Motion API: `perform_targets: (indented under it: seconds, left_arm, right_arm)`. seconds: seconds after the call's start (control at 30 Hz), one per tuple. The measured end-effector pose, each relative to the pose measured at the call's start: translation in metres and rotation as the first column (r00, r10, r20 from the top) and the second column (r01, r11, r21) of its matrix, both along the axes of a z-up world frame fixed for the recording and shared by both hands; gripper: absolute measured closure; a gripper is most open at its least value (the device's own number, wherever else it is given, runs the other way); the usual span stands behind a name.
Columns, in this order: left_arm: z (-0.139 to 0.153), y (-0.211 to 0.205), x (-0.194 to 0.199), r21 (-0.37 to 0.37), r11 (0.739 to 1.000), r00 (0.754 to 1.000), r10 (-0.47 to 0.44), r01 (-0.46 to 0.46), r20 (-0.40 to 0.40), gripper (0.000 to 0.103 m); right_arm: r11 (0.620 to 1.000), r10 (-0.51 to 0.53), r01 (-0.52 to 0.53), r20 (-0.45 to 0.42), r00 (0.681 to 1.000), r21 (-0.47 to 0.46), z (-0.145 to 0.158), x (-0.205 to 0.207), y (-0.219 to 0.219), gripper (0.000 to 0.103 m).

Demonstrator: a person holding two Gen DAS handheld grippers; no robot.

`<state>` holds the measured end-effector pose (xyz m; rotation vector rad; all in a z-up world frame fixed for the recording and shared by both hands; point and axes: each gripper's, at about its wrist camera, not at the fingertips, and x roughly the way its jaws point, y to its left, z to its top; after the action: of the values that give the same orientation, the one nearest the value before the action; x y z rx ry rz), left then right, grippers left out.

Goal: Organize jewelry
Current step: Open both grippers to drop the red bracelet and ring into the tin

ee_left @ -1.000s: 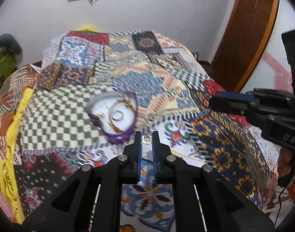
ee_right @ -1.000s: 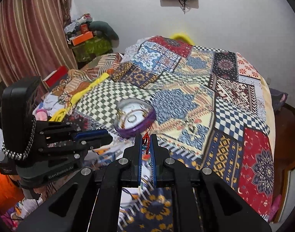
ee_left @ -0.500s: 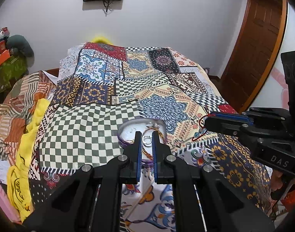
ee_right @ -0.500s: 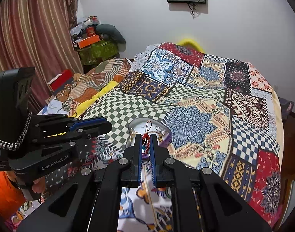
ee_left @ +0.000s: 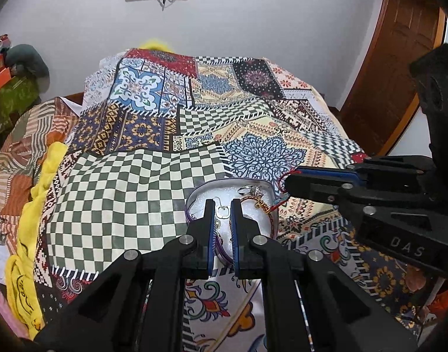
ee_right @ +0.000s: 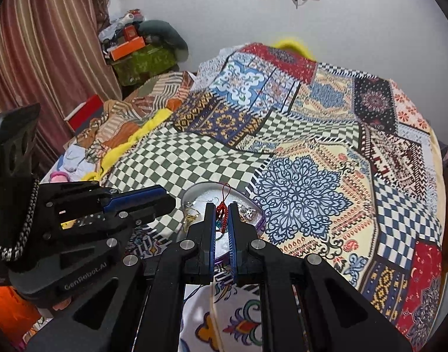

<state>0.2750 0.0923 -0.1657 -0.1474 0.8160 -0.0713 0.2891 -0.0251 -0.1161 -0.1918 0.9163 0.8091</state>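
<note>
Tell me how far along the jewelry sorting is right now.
Partly done: some pieces already lie in the purple-rimmed dish on the patchwork bedspread. In hand: the left gripper is shut on a small silver ring, and the right gripper is shut on a red beaded cord, both close over the dish. Left: setting both pieces into it.

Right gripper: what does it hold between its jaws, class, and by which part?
The right gripper holds a red beaded thread bracelet, pinched at its beaded middle, loop end poking out above.
</note>
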Motion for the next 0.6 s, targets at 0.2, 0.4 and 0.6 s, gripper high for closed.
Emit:
perform_targets:
  seconds: [0.2, 0.4, 0.6]
  left_arm:
    - [-0.018, 0.002, 0.015, -0.001, 1.0, 0.999, -0.014, 0.014, -0.034, 0.095]
    - [-0.03, 0.003, 0.024, -0.007, 1.0, 0.998, -0.017, 0.016, -0.06, 0.095]
    - [-0.032, 0.002, 0.026, -0.007, 1.0, 0.997, -0.025, 0.025, -0.071, 0.095]
  right_arm:
    - [0.999, 0.008, -0.011, -0.076, 0.997, -0.031, -0.019, 0.017, 0.004, 0.096]
    - [0.999, 0.021, -0.026, -0.113, 0.993, -0.042, -0.028, 0.022, 0.006, 0.096]
    - [0.998, 0.021, -0.031, -0.147, 0.989, -0.063, -0.035, 0.024, 0.008, 0.096]
